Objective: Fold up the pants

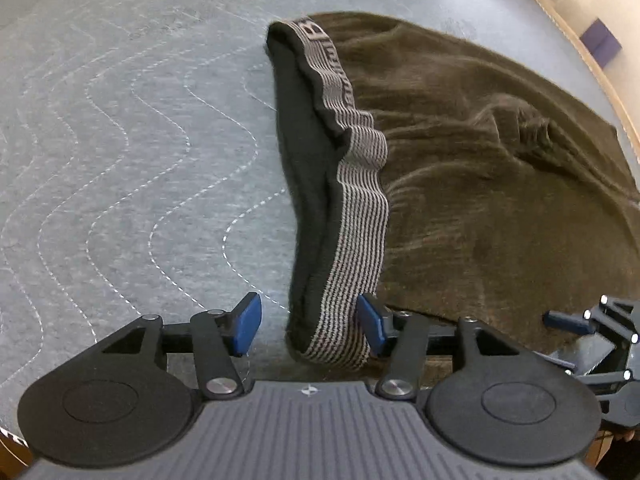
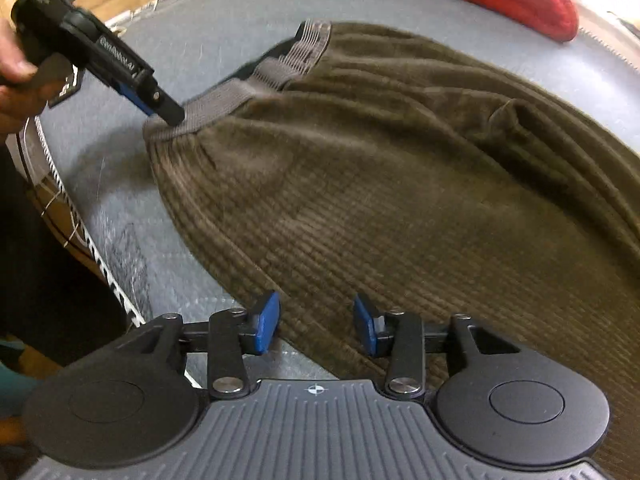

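While the brown corduroy pants [image 2: 380, 184] lie spread on the grey quilted table [image 1: 120, 140], both grippers hang low over the waist end. The left gripper [image 1: 308, 324] has its fingers spread, with the near corner of the striped elastic waistband [image 1: 360, 184] between the blue pads; the right-hand pad looks to be at the band's edge, the other stands clear of it, so nothing is pinched. The right gripper [image 2: 316, 326] also has its fingers spread, straddling the side edge of the cloth near the waist without pressing on it. The fabric looks soft and limp, with some weight from the thick ribbed cord (it wrinkles and slumps rather than holding any shape), so I judge it will drape and drag if lifted by one point. The waistband is the firmer, thicker part and the surest place to take hold, at its two corners, or at the corner and the side seam. In the left wrist view the waistband runs away from the camera, its dark lining turned outward, and the pants' long axis stretches off to the right toward the table's far edge, legs out of sight there.
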Demonstrator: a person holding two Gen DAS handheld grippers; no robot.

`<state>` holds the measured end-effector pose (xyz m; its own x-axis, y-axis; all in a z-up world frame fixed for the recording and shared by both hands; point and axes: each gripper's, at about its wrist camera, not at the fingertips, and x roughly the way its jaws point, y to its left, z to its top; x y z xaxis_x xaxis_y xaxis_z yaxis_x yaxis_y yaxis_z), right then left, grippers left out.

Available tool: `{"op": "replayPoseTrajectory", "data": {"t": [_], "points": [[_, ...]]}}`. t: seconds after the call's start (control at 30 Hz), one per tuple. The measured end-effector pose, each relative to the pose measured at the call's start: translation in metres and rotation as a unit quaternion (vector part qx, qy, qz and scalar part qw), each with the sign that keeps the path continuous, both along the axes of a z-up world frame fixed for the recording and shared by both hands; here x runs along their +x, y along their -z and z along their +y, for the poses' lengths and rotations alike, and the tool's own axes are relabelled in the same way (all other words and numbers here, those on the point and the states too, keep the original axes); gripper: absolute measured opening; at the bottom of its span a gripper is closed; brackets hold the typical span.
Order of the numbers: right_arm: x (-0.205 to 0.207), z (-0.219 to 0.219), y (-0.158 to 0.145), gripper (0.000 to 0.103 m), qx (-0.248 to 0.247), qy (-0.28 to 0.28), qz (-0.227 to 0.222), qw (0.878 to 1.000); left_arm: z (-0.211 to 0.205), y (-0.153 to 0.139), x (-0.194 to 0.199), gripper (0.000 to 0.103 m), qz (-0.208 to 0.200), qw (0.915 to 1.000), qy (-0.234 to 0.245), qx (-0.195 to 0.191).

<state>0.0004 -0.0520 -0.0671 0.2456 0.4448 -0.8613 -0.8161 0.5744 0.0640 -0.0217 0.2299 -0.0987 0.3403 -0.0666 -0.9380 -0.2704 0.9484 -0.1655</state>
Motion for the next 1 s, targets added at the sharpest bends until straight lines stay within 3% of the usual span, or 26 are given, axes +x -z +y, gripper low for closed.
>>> {"op": "replayPoseTrajectory", "data": {"t": [0.17,0.63,0.7,0.8,0.83,0.87,1.0], "points": [[-0.011,0.012,0.013,0.053,-0.015,-0.027,-0.022,0.999,-0.004,0.005,0.004,0.060,0.001,0.9999,0.016,0.001],[-0.023,0.022,0.017,0.053,-0.032,-0.071,-0.048,0.996,-0.014,0.016,0.013,0.059,0.005,0.9992,0.037,0.014],[-0.024,0.022,0.017,0.049,-0.032,-0.072,-0.055,0.995,-0.015,0.016,0.012,0.054,0.002,0.9990,0.042,0.012],[-0.028,0.021,0.017,0.033,-0.032,-0.088,-0.069,0.993,-0.017,0.015,0.010,0.043,-0.005,0.9985,0.053,0.013],[-0.031,0.021,0.017,0.020,-0.029,-0.095,-0.073,0.992,-0.018,0.013,0.009,0.041,-0.008,0.9982,0.056,0.016],[-0.033,0.021,0.015,0.014,-0.025,-0.102,-0.075,0.992,-0.018,0.011,0.008,0.037,-0.013,0.9980,0.059,0.019],[-0.034,0.017,0.004,0.008,-0.002,-0.102,-0.088,0.991,-0.015,-0.010,-0.003,0.031,-0.045,0.9974,0.054,0.013]]}}
